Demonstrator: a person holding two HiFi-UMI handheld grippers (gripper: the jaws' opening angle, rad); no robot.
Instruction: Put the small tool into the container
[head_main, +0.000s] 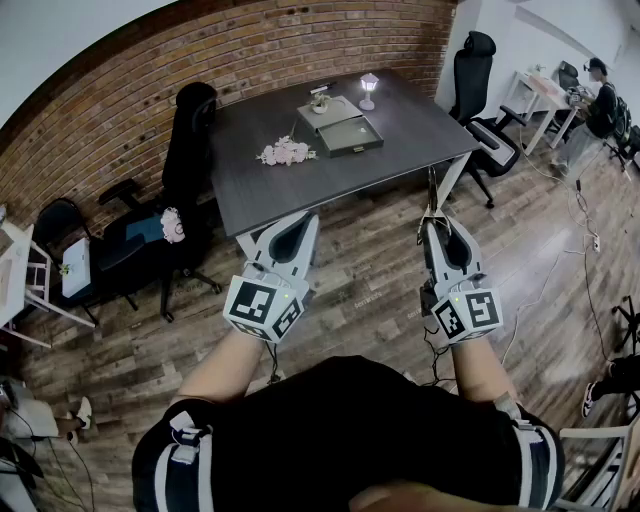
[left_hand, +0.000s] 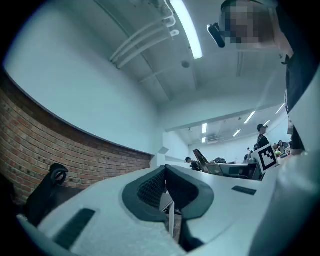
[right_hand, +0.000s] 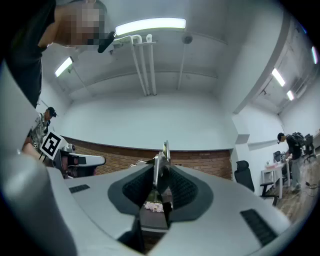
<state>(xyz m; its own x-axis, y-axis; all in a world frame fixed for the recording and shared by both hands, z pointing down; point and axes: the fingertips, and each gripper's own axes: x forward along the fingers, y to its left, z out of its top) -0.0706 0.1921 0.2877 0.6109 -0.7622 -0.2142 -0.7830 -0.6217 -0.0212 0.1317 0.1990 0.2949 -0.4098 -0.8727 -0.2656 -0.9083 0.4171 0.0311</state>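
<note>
While R gripper (head_main: 433, 226) grips tool (head_main: 432, 193), flowers (head_main: 286, 152) lie near container (head_main: 351, 149).

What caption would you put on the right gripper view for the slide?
Right gripper clamped on a thin metal tool, pointed toward the dark table with pink flowers.

The tabletop (head_main: 290, 195) is showing dark grey, the brick wall (head_main: 250, 50) red-brown, the plank floor (head_main: 380, 300) streaky brown. The left gripper (head_main: 308, 218) and right gripper (head_main: 432, 225) are wearing pale grey with black-and-white square-marked cubes; the small tool (right_hand: 160, 165) is gleaming silver.
</note>
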